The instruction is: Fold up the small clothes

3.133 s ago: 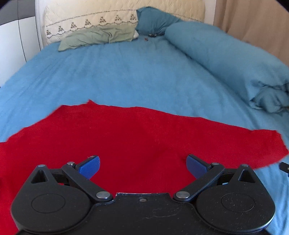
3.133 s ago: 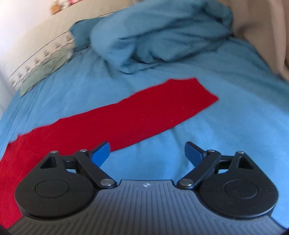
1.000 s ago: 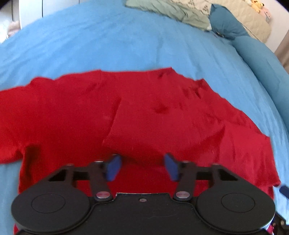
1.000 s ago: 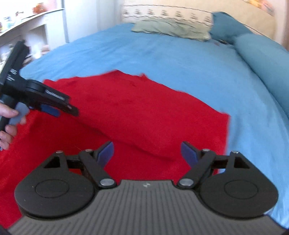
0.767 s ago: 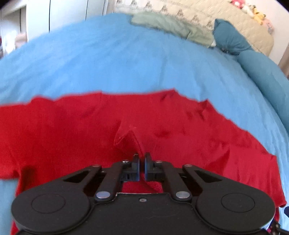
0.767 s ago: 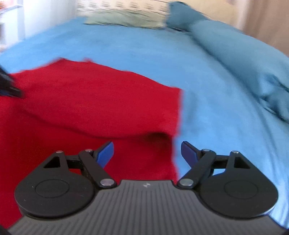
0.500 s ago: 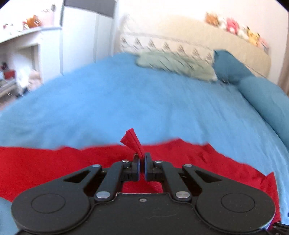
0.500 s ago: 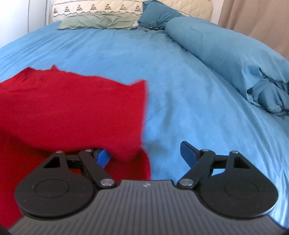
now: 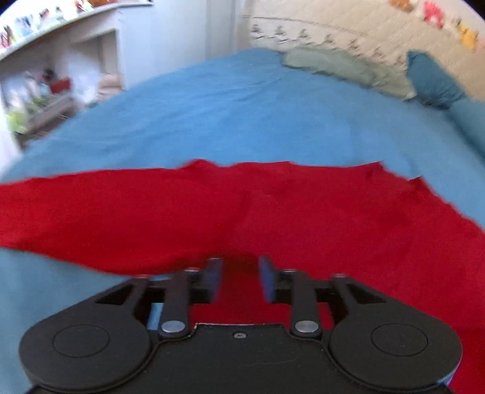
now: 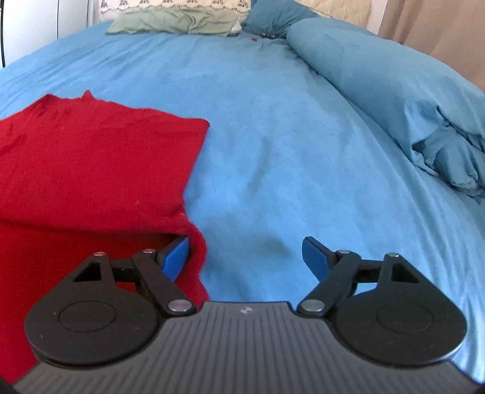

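Note:
A red garment [image 9: 272, 212] lies on the blue bed sheet [image 9: 242, 121], partly folded over itself. My left gripper [image 9: 239, 275] hovers over its near part with the jaws a small way apart and nothing between them. In the right wrist view the red garment [image 10: 91, 163] lies at the left with a folded layer on top. My right gripper [image 10: 245, 257] is open wide at the garment's right edge; its left finger [image 10: 175, 257] sits by the cloth under the fold, and its right finger [image 10: 315, 257] is over bare sheet.
A rolled blue duvet [image 10: 394, 91] lies along the bed's right side. A green pillow [image 10: 175, 21] and a dark blue pillow [image 10: 272, 15] lie at the head. White shelves [image 9: 54, 75] stand left of the bed.
My left gripper was shut on a lifted piece of the red garment; now its jaws have parted and the cloth lies flat. My right gripper stayed open and shifted right along the garment's edge.

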